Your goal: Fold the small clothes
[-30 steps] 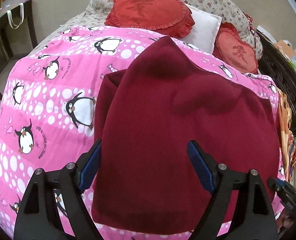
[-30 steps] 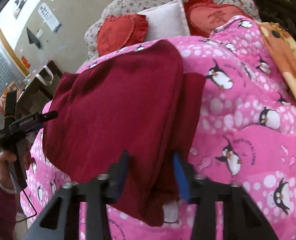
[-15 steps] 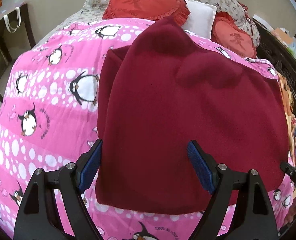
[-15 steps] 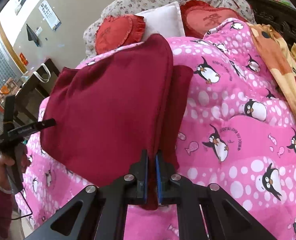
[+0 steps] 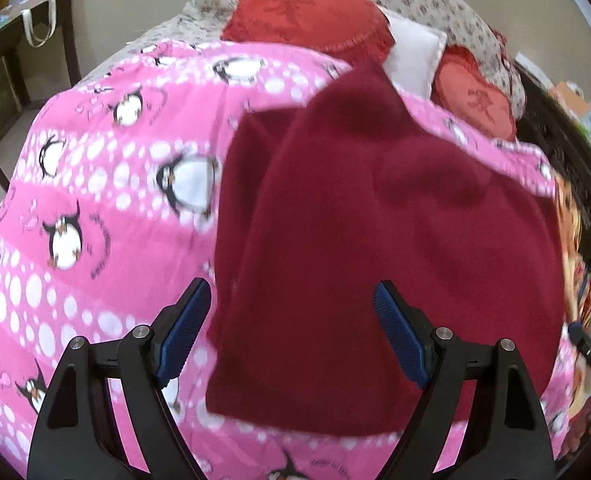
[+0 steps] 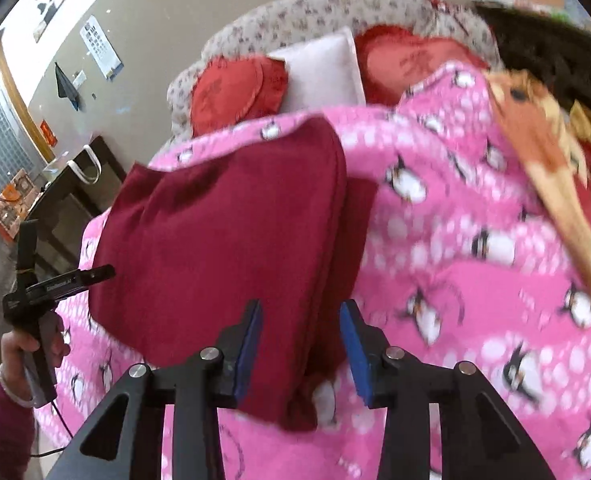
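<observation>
Both claws open over the folded dark-red garment on the bed.

Your left claw (image 5: 287, 332) gapes wide, holding nothing, with the garment (image 5: 375, 248) straight ahead and spreading to its right; the near hem lies between and just beyond its blue pads. Your right claw (image 6: 300, 344) stands at a narrower gap, also empty, and the garment's (image 6: 223, 240) folded right edge runs between its fingers, straight away from you toward the pillows (image 6: 319, 68). That edge is the long axis, and your right claw is nearer to it, so I judge it better placed to pinch there. Everything rests on the pink penguin quilt (image 6: 475, 280). Both views are blurred, so contact with the cloth cannot be told.
</observation>
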`<state>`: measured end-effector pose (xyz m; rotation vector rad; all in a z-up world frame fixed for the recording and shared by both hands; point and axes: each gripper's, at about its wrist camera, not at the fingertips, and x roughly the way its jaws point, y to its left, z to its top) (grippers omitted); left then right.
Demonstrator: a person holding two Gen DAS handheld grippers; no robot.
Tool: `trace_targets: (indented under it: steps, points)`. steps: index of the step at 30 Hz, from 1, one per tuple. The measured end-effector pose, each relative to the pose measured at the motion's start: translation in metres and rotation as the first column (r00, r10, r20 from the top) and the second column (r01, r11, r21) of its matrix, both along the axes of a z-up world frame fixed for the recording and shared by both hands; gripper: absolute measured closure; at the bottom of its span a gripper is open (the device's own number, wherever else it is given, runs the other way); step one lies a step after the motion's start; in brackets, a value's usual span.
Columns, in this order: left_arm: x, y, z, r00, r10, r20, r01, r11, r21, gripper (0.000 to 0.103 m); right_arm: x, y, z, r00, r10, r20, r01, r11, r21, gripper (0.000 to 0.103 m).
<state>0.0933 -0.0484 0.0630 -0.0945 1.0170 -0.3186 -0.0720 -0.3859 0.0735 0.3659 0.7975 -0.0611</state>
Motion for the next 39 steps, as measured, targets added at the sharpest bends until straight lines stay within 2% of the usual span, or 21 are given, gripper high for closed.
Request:
trace_targets:
  steps: [2,6,11,14,17,19,24,27,30,32,39]
  points:
    - [0.011,-0.002,0.005,1.0,0.014,0.009,-0.014,1.0,-0.016,0.019,0.015,-0.001,0.004,1.0,0.01,0.011,-0.01,1.0,0.005,0.065]
    - [0.04,-0.013,0.013,0.998,0.057,0.036,-0.056,0.998,-0.019,0.019,0.053,-0.001,0.01,0.999,0.02,0.034,-0.018,0.998,-0.062,0.065]
    - [0.074,-0.018,0.007,0.991,0.128,0.046,-0.128,0.992,0.004,0.019,0.102,-0.009,0.013,0.997,0.035,0.072,-0.027,0.994,-0.104,0.065]
    - [0.093,-0.017,-0.004,0.987,0.158,0.03,-0.159,0.987,0.012,0.019,0.128,-0.015,0.001,0.999,0.024,0.044,-0.018,0.992,-0.126,0.065]
    - [0.105,-0.016,-0.017,0.987,0.163,-0.002,-0.163,0.987,0.016,0.018,0.146,-0.025,-0.02,1.0,-0.01,-0.002,0.01,0.995,-0.095,0.065]
    - [0.106,-0.017,-0.018,0.988,0.153,0.031,-0.154,0.988,0.021,0.015,0.151,-0.031,-0.031,1.0,-0.026,0.0,0.026,0.998,-0.065,0.065]
    - [0.106,-0.022,-0.021,0.989,0.119,0.088,-0.125,0.991,0.056,0.013,0.152,-0.031,-0.037,1.0,-0.023,0.021,0.024,0.997,-0.067,0.064]
    - [0.101,-0.017,-0.019,0.99,0.117,0.075,-0.121,0.992,0.041,0.013,0.146,-0.037,-0.026,1.0,-0.005,0.012,0.006,1.0,-0.027,0.064]
    - [0.088,-0.011,-0.014,0.991,0.114,0.065,-0.116,0.993,0.028,0.013,0.117,-0.042,-0.009,0.999,-0.015,0.037,0.014,1.0,0.024,0.063]
    - [0.077,-0.006,-0.012,0.992,0.099,0.073,-0.101,0.995,0.026,0.013,0.098,-0.042,-0.004,0.999,-0.024,0.038,0.023,0.999,0.026,0.061]
    - [0.033,0.028,-0.007,0.995,0.096,0.034,-0.093,0.992,-0.08,0.013,0.034,-0.031,-0.022,1.0,-0.009,-0.019,0.01,0.999,0.044,0.061]
